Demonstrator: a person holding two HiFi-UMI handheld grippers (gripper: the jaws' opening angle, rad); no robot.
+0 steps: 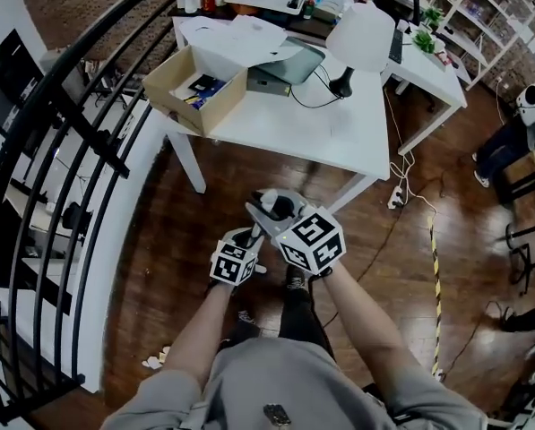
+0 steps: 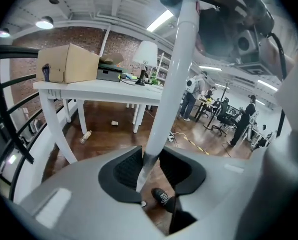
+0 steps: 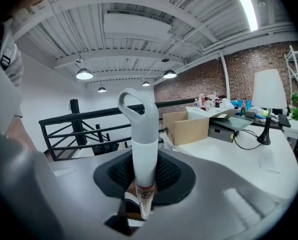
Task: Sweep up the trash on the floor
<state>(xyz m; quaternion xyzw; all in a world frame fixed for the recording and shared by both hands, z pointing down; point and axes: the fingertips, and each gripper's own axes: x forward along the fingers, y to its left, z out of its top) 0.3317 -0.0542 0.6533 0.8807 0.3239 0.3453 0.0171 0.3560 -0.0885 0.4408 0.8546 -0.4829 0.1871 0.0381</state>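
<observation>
Trash (image 1: 155, 359) lies crumpled on the wood floor (image 1: 204, 231), well left of and behind the left tongs (image 2: 149, 174), close to the foot of the black railing (image 1: 97, 146). Ahead of those tongs, under the white surface (image 2: 104, 90), 1 bottle (image 2: 85, 136) and 1 small pale piece (image 2: 115, 123) also lie on the floor. Both tongs grip the same white broom handle (image 3: 141, 139). The left tongs are clamped on its shaft, and the right tongs (image 3: 143, 179) are closed on it just below its looped top end.
</observation>
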